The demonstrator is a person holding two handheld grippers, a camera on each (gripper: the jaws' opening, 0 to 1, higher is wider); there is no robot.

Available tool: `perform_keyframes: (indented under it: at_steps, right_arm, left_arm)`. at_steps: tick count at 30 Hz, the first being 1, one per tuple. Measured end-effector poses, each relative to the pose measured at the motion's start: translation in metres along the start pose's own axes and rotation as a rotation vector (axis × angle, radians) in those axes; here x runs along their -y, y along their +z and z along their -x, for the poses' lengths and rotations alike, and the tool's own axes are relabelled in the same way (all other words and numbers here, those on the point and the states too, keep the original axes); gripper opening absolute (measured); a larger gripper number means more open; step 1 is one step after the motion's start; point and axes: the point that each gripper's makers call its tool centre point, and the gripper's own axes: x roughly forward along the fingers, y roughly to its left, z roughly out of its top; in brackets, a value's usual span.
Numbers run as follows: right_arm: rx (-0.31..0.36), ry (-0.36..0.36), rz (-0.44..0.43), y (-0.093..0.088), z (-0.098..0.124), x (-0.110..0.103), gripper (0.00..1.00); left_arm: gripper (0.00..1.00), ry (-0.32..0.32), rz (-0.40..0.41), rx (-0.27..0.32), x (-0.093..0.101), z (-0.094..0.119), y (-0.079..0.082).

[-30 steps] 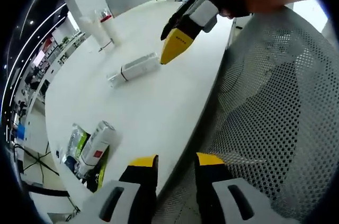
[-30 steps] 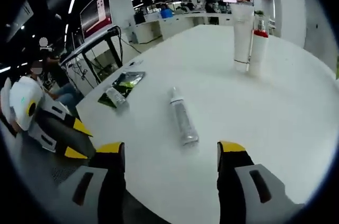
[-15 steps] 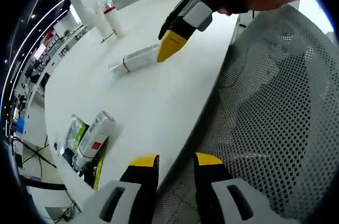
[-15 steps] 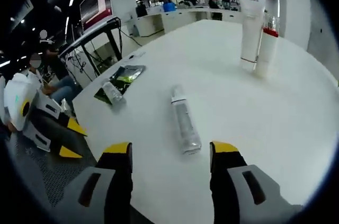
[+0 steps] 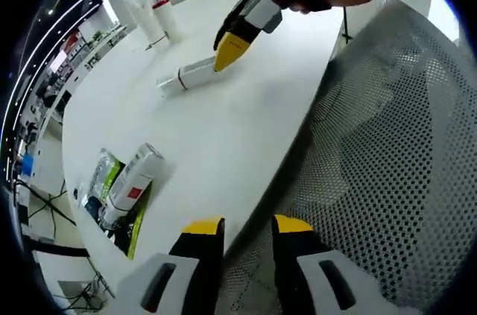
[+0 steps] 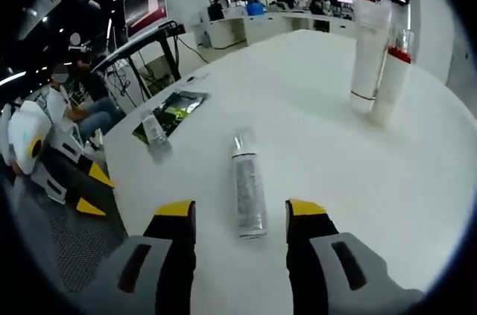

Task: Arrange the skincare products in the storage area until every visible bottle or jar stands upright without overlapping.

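The right gripper (image 6: 240, 214) hangs open, jaws wide, over the base end of a clear bottle (image 6: 247, 190) lying flat on the white table (image 6: 358, 173) — the bottle sits between the jaws, untouched as far as I can tell. A glancing close could set the round bottle rolling toward the near table edge. Further off, a white tube (image 6: 370, 51) and a red-capped bottle (image 6: 391, 80) stand upright, touching or nearly so. The left gripper (image 5: 240, 237) idles with jaws narrowly apart, off the table by a mesh chair (image 5: 387, 151), well away from a second bottle (image 5: 130, 185) lying on a green sachet (image 5: 104, 185).
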Motion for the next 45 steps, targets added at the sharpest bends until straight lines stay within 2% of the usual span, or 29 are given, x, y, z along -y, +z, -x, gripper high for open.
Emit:
perform_keyframes:
  at_steps: [4, 10, 14, 17, 18, 19, 26, 29, 32, 36, 41, 42, 44, 45]
  right_arm:
    - [-0.005, 0.016, 0.021, -0.005, -0.006, -0.001, 0.35]
    - [-0.049, 0.020, 0.095, -0.011, -0.013, 0.001, 0.21]
    - [-0.043, 0.011, 0.100, -0.011, -0.012, 0.006, 0.19]
    - [-0.050, 0.003, 0.099, -0.014, -0.005, 0.007, 0.18]
    - [-0.044, 0.001, 0.102, -0.012, -0.001, 0.007, 0.18]
    - [-0.009, 0.011, 0.092, -0.005, 0.004, 0.005, 0.18]
    - [0.045, 0.005, 0.105, 0.001, 0.032, 0.010, 0.17]
    - [0.050, 0.013, 0.104, -0.002, 0.040, 0.011, 0.17]
    - [0.068, 0.036, 0.074, -0.001, 0.049, 0.010, 0.16]
    - [0.087, 0.043, 0.086, 0.004, 0.058, 0.010, 0.16]
    - [0.149, 0.047, 0.090, 0.018, 0.075, 0.007, 0.16]
    - [0.155, 0.046, 0.091, 0.020, 0.076, 0.006, 0.16]
    - [0.184, 0.051, 0.108, 0.027, 0.084, 0.001, 0.16]
    - [0.200, 0.048, 0.117, 0.031, 0.088, -0.001, 0.16]
  left_arm:
    - [0.26, 0.014, 0.000, 0.017, -0.003, 0.002, 0.003]
    - [0.25, 0.019, 0.008, 0.013, -0.005, 0.002, 0.001]
    - [0.25, 0.022, 0.009, 0.017, -0.005, 0.002, 0.001]
    - [0.25, 0.022, 0.010, 0.014, -0.005, 0.002, 0.001]
    - [0.25, 0.021, 0.010, 0.010, -0.005, 0.002, 0.000]
    - [0.25, 0.019, 0.011, 0.004, -0.005, 0.002, -0.001]
    - [0.25, 0.021, 0.017, 0.014, -0.005, 0.003, 0.002]
    - [0.25, 0.025, 0.007, 0.040, -0.004, 0.004, 0.008]
    - [0.25, 0.031, 0.007, 0.037, -0.005, 0.003, 0.008]
    - [0.26, 0.033, 0.012, 0.042, -0.005, 0.005, 0.009]
    - [0.30, 0.008, 0.116, 0.141, -0.005, 0.013, 0.028]
    - [0.31, 0.005, 0.111, 0.142, -0.005, 0.014, 0.029]
    - [0.32, -0.006, 0.187, 0.169, -0.007, 0.018, 0.037]
    - [0.33, -0.027, 0.260, 0.219, -0.005, 0.021, 0.049]
